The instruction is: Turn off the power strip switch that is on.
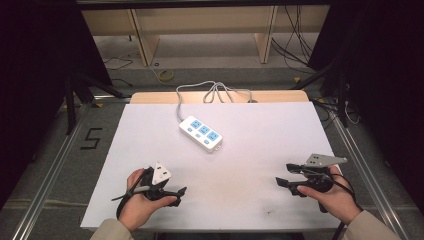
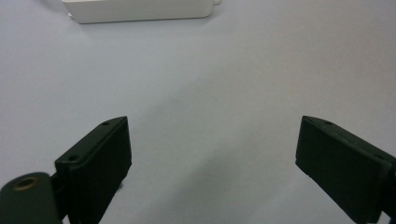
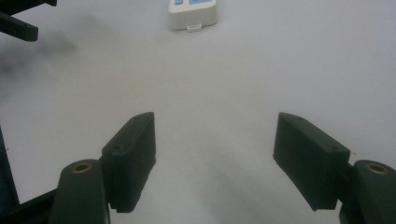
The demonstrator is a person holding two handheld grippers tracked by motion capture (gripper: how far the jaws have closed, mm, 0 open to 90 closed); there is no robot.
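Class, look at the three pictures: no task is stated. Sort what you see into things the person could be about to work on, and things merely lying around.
Likely for the job:
- power strip on the white tabletop
- left gripper, open
- right gripper, open

Just lying about:
- yellow cable on the floor
- black cables
- wooden shelf unit

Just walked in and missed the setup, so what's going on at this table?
A person sits at a white table with a two-jaw gripper in each hand. The left gripper and the right gripper are both near the front edge, jaws open and empty. A white power strip with blue sockets lies mid-table, its cable trailing off the far edge. Nothing is being touched.
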